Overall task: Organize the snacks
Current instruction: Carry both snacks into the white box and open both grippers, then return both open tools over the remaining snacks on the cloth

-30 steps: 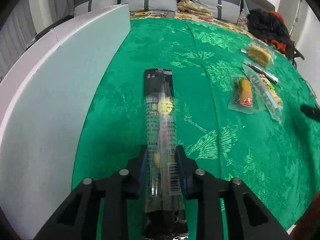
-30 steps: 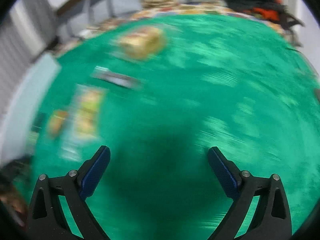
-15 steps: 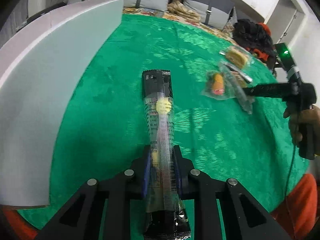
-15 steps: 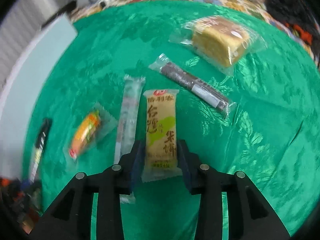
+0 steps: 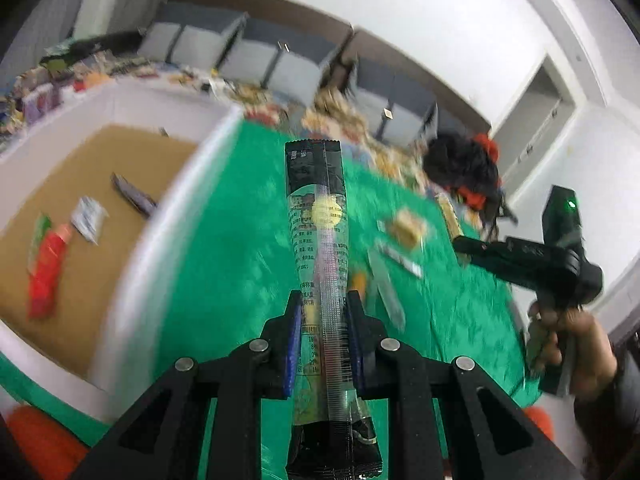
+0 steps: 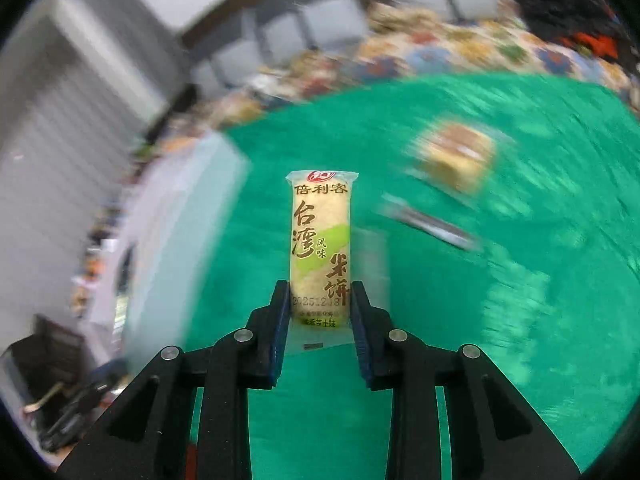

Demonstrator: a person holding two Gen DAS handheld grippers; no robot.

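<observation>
My left gripper [image 5: 323,300] is shut on a long black and clear snack stick [image 5: 320,240] and holds it in the air above the green cloth [image 5: 240,264], beside a white box [image 5: 160,232] with a brown floor. My right gripper [image 6: 320,292] is shut on a yellow rice cracker pack [image 6: 320,240], lifted off the cloth [image 6: 480,360]. The right gripper also shows in the left wrist view [image 5: 464,246], with the cracker pack [image 5: 450,214] in it.
The box holds a red packet [image 5: 46,276], a small white packet [image 5: 89,218] and a dark stick [image 5: 134,198]. On the cloth lie a wrapped cake [image 6: 456,156], a dark thin stick [image 6: 432,224] and a clear long pack [image 5: 386,288]. Sofa cushions [image 5: 280,64] stand behind.
Both grippers have lifted with their snacks. The left one rose and tilted up, so the inside of the white box shows. The rice cracker pack has left the cloth.
</observation>
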